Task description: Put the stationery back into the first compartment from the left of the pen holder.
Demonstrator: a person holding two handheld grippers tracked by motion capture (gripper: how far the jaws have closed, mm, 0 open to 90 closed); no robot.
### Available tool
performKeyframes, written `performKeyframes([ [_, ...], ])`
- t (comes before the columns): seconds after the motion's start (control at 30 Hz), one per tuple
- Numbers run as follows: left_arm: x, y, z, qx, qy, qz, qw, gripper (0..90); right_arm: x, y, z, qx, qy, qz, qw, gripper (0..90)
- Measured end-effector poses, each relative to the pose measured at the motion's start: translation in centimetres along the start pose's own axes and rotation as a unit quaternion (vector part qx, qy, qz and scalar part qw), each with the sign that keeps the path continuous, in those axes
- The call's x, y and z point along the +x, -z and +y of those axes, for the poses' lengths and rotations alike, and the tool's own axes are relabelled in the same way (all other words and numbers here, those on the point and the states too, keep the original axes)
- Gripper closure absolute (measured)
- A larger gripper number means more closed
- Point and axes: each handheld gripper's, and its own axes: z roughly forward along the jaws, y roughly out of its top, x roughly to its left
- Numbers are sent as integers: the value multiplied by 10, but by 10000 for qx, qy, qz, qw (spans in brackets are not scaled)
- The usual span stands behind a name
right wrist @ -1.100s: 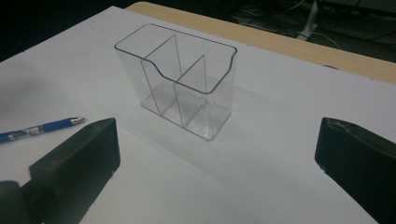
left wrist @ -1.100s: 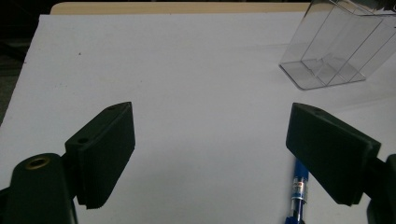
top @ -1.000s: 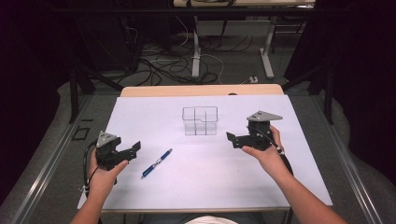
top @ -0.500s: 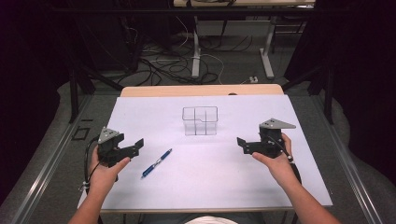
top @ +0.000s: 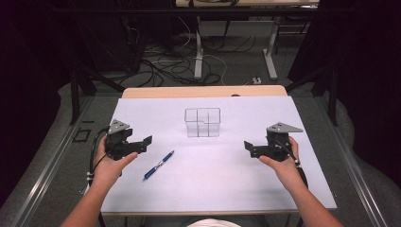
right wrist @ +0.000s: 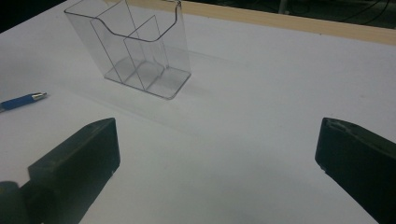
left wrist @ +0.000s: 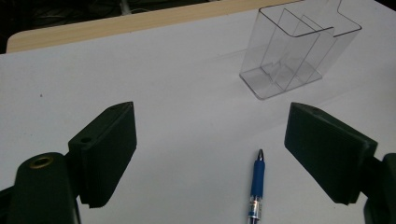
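Blue pen (top: 158, 165) flat on white table (top: 227, 189), near left front, long axis diagonal, tip toward clear divided holder (top: 203, 122) farther back at centre; slim blue barrel, silver tip, clear grip section

Left gripper (top: 142, 143) nearer: pen just ahead of and below its fingers (left wrist: 105, 151), between them in left gripper view, untouched; fingers spread, empty

Right gripper (top: 249, 148) well apart, fingers spread, empty

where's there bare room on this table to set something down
Most of the white sheet is bare: the near strip between the two forearms, the right half between the clear holder and the right gripper, and the far band behind the holder. It is tightest by the left gripper, where the blue pen lies.
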Motion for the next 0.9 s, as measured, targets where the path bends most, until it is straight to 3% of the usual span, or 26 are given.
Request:
performKeyframes([
  [0.3, -1, -3, 14, 405, -189, -111, 9989, 111, -3, -1, -5, 56, -78, -52, 9999, 0],
  [0.53, -6, -9, 22, 515, -345, -221, 9978, 33, -1, -2, -6, 53, -29, -86, 9999, 0],
  [0.6, -7, -11, 24, 648, -446, -235, 9966, 15, -1, -2, -6, 69, -6, -73, 9999, 0],
  [0.9, -12, -24, 28, 950, -526, -374, 9934, 4, -1, -3, -10, 120, 115, -62, 9998, 0],
])
